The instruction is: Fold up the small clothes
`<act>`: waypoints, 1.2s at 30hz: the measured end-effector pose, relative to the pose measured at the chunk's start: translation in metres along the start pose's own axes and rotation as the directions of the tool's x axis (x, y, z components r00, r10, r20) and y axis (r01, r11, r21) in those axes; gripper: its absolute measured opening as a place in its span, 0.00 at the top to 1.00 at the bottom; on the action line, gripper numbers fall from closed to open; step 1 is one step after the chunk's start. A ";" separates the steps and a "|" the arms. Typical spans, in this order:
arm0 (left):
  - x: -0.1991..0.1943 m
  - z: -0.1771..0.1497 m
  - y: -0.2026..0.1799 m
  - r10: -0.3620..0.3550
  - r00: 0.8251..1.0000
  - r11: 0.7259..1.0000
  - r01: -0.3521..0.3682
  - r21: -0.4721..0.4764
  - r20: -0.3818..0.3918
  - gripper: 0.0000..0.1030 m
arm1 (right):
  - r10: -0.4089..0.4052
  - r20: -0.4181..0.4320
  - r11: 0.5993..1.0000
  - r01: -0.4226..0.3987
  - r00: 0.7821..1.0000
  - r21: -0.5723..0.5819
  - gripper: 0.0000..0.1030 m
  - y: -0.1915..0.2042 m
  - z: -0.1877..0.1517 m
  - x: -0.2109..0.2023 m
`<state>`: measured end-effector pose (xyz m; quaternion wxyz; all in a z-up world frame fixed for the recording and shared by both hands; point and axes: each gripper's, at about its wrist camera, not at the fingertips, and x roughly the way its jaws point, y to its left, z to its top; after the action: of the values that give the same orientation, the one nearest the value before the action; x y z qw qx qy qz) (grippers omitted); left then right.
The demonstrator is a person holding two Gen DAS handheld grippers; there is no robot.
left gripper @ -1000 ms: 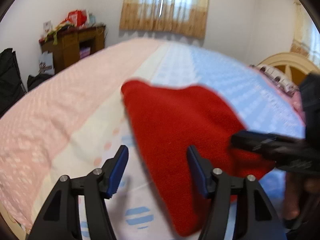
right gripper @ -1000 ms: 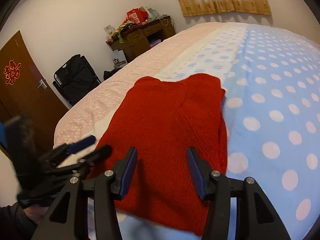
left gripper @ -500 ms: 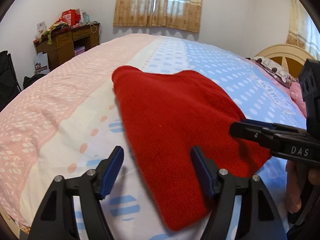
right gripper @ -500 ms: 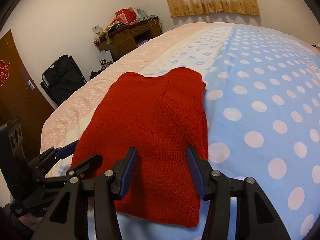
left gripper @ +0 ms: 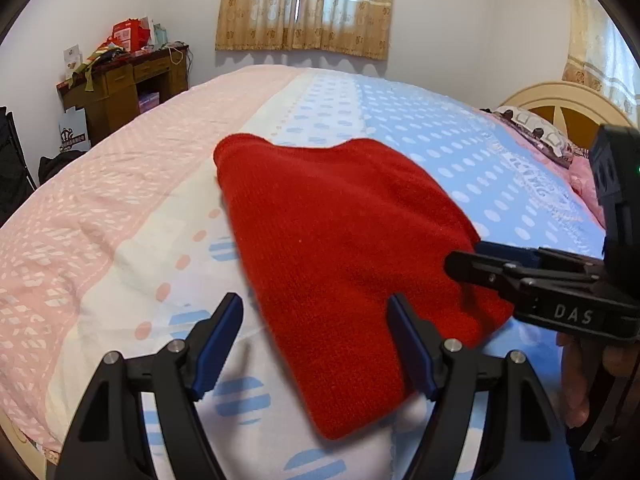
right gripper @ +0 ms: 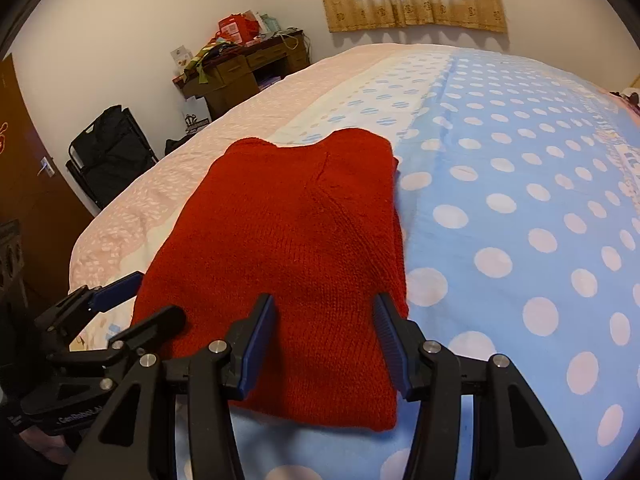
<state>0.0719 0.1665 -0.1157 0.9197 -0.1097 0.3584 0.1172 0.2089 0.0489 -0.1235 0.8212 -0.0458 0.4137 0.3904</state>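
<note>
On the bed (left gripper: 120, 240), a folded red sweater (left gripper: 340, 240) lies flat, both tools free.
Left view: left gripper (left gripper: 316, 344) gapes, empty. Right view: right gripper (right gripper: 324, 344) half-spread above the near hem, holding nothing; next likely another fold.

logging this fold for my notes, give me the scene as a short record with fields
surface: bed with a pink, cream and blue dotted cover
garment: red knit sweater, lying flat and folded
left gripper: open, above the sweater's near edge, nothing gripped
right gripper: open, over the sweater's near end, nothing gripped
background: cluttered wooden desk, curtained window
</note>
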 end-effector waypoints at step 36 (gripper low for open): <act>-0.063 0.031 0.010 0.038 0.976 0.999 -0.034 -0.025 0.212 0.03 | -0.175 0.248 0.981 0.190 0.953 -0.039 0.34 0.033 0.004 -0.086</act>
<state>0.0429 0.1758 -0.0515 0.9492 -0.1000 0.2586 0.1487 0.1589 0.0211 -0.0513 0.8964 -0.0611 0.2915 0.3283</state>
